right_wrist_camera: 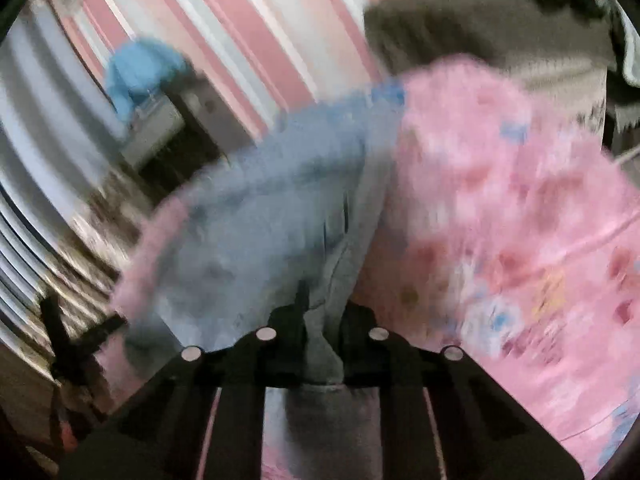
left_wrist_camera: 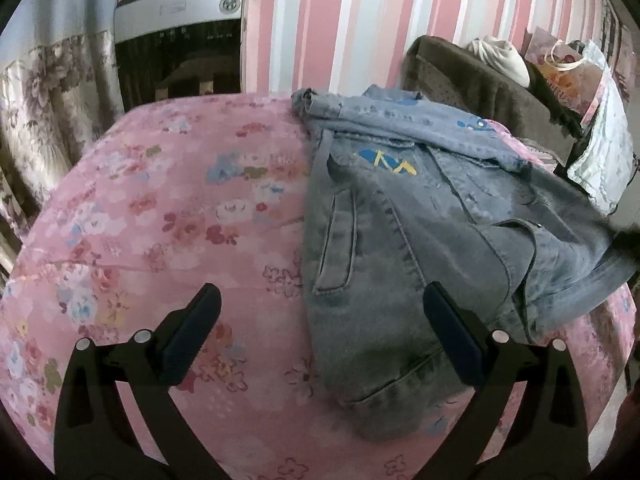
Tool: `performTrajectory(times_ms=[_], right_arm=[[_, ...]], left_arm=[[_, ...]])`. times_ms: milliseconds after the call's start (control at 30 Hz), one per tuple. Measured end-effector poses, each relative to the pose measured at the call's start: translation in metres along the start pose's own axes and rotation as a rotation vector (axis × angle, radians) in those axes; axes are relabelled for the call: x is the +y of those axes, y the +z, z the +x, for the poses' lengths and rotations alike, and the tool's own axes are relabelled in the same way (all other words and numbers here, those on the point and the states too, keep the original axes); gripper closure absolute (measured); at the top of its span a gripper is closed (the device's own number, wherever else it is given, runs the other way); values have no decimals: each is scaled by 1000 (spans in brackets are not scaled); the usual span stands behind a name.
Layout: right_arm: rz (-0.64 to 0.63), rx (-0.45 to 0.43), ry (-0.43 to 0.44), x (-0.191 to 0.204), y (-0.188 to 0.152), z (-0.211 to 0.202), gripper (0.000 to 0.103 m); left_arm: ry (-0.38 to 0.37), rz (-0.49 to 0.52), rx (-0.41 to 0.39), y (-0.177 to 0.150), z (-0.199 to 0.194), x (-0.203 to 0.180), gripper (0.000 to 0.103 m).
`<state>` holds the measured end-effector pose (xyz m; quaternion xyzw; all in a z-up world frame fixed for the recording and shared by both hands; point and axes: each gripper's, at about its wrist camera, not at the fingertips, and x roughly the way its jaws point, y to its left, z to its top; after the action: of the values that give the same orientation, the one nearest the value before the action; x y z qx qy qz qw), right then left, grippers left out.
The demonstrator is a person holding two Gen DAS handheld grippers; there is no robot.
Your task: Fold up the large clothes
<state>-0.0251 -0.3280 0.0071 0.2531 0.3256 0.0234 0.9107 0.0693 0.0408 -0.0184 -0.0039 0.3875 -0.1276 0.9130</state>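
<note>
A light blue denim jacket (left_wrist_camera: 420, 240) with a blue and yellow print lies partly folded on the pink floral bed cover (left_wrist_camera: 168, 208), to the right of centre. My left gripper (left_wrist_camera: 320, 304) is open and empty, held just above the cover at the jacket's near left edge. In the blurred right wrist view, my right gripper (right_wrist_camera: 320, 320) is shut on a bunched fold of the denim jacket (right_wrist_camera: 256, 216), which stretches away from the jaws over the pink cover (right_wrist_camera: 500, 200).
A pink and white striped wall (left_wrist_camera: 360, 20) rises behind the bed. A brown blanket (left_wrist_camera: 480, 80) with bags on it lies at the far right. A floral curtain (left_wrist_camera: 44, 100) hangs at the left, beside a silver appliance (left_wrist_camera: 180, 8).
</note>
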Motion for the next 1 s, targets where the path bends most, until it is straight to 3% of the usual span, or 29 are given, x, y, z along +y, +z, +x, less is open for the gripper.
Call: performTrajectory(times_ms=[67,133,200,267,333,367,533,567,600,633,667,700,767,800,867,900,1000], right_arm=[[-39,-9,-96,-2,6,-3,90],[-90,44,-204,-3,0,10,89],[-87,92,-255,-13,-12,20,82],[-41,70,-286,-28,-20,13,68],[-4,30,-275,-38,-23,1,36],[6,10,-259,-42,-26,-7,35],[9,13,-261,-52,-32,-11,35],[15,16,-247,-52,-33,-10,35],[17,22,-226,-50,-34,-8,35],[15,28,-211,-49,-34,-5,35],[10,40,-191,-47,-35,-1,35],[7,53,-173,-45,-36,1,36],[9,97,-122,-41,-38,10,42],[9,116,-105,-40,-39,13,53],[-18,132,-100,-30,-41,17,66],[-26,136,-81,-27,-41,16,90],[-22,125,-3,-14,-37,7,89]], left_arm=[[-5,-1,-2,1,-2,0,3],[-22,2,5,-1,-2,-2,3],[-38,8,25,-5,2,-6,3],[-51,14,43,-9,6,-8,3],[-65,25,64,-12,12,-14,3],[-71,28,71,-13,14,-15,3],[-145,33,107,-16,24,-28,7],[-166,34,111,-17,26,-32,14],[-199,45,125,-19,28,-38,31],[-202,65,134,-21,30,-44,38],[-179,87,126,-22,30,-49,41],[-160,116,110,-23,28,-54,51],[-204,114,99,-19,22,-53,64],[-236,96,89,-15,17,-49,70],[-278,72,56,-6,5,-38,76],[-293,59,35,0,-4,-31,79],[-345,28,6,13,-25,-15,86]])
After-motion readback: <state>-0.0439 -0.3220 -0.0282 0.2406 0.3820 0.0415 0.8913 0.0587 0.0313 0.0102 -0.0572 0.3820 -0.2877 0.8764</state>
